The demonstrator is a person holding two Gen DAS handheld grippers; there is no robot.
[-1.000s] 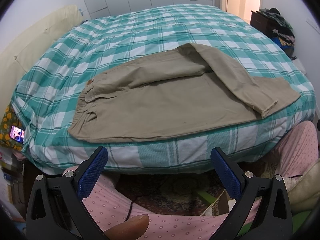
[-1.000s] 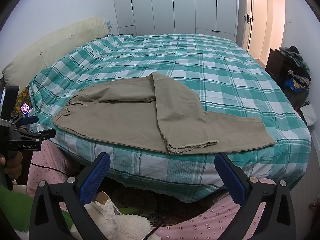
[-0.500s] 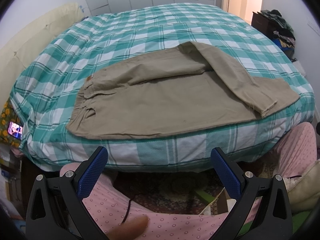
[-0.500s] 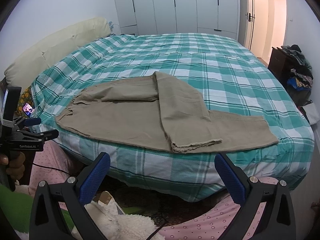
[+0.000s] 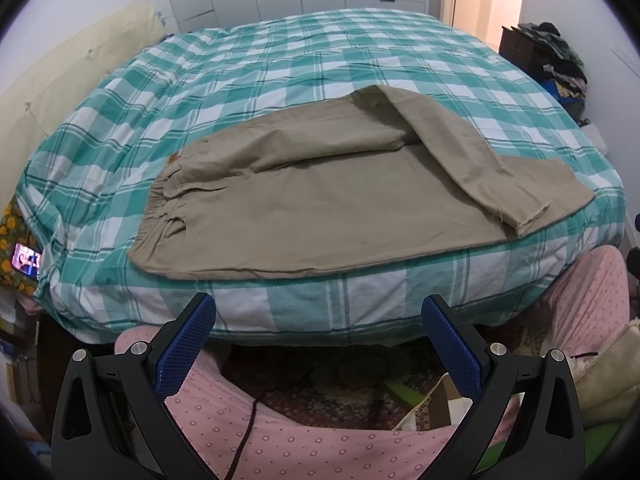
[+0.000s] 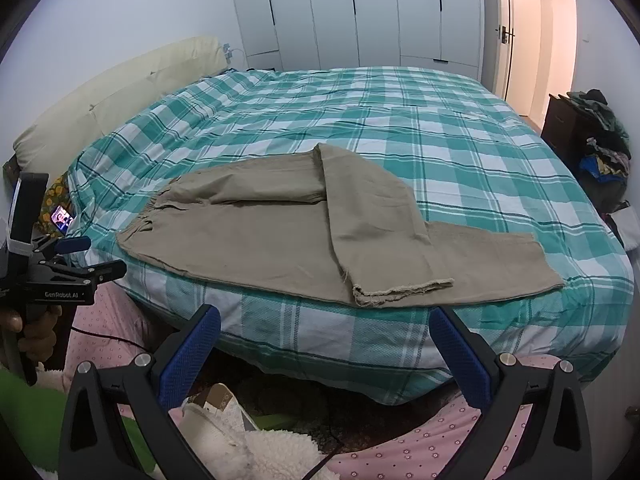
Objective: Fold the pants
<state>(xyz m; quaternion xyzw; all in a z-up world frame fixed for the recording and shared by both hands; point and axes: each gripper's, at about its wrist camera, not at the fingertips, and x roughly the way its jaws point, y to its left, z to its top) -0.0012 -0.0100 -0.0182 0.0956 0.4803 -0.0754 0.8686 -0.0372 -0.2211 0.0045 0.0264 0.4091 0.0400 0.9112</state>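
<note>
Currently the khaki pants (image 5: 320, 208) lie flat along the near edge of the bed (image 5: 304, 64), long axis running left to right across both views: waistband (image 5: 160, 216) toward the left, hems toward the right. 1 leg is already crossed over, folded back diagonally so its frayed hem (image 6: 400, 292) rests on the lower leg near the mattress edge, while the other leg hem (image 6: 540, 264) extends further right.

Both claws hang below and in front of the bed, neither touching the cloth. The left claw (image 5: 318, 344) has its 2 blue pads spread wide and empty; it sits nearer the waistband end. The right claw (image 6: 324, 348) is likewise spread wide, holding nothing, and faces the hem end, with the frayed hem just ahead of it and slightly up.

Judging from this layout, the next fold likely depends on that split: the right claw is better placed to take the hems, the left to take or pin the waistband, bringing 1 end along the long axis toward the other.
</note>
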